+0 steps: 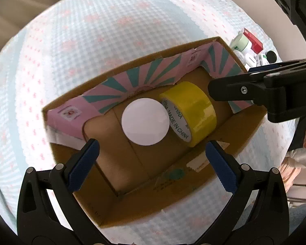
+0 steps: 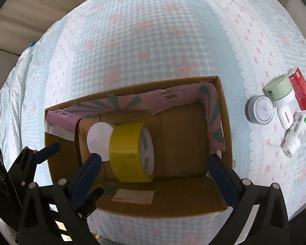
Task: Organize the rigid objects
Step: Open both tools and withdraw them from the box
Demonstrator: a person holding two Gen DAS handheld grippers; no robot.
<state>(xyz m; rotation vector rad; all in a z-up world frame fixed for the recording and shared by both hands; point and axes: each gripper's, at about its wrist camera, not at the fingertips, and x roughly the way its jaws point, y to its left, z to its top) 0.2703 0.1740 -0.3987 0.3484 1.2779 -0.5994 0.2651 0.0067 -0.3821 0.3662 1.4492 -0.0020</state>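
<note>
Hovering with jaws wide and empty, both grippers (image 1: 151,153) (image 2: 153,163) leave tape roll (image 2: 130,153) and white disc (image 1: 144,121) boxed (image 2: 226,110); several bottles (image 2: 293,134) wait near the bed's right edge.

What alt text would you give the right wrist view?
An open cardboard box on a blue gingham tablecloth holds a yellow tape roll beside a white round lid. The open right hand-held gripper hovers above; jars and bottles lie right.
</note>
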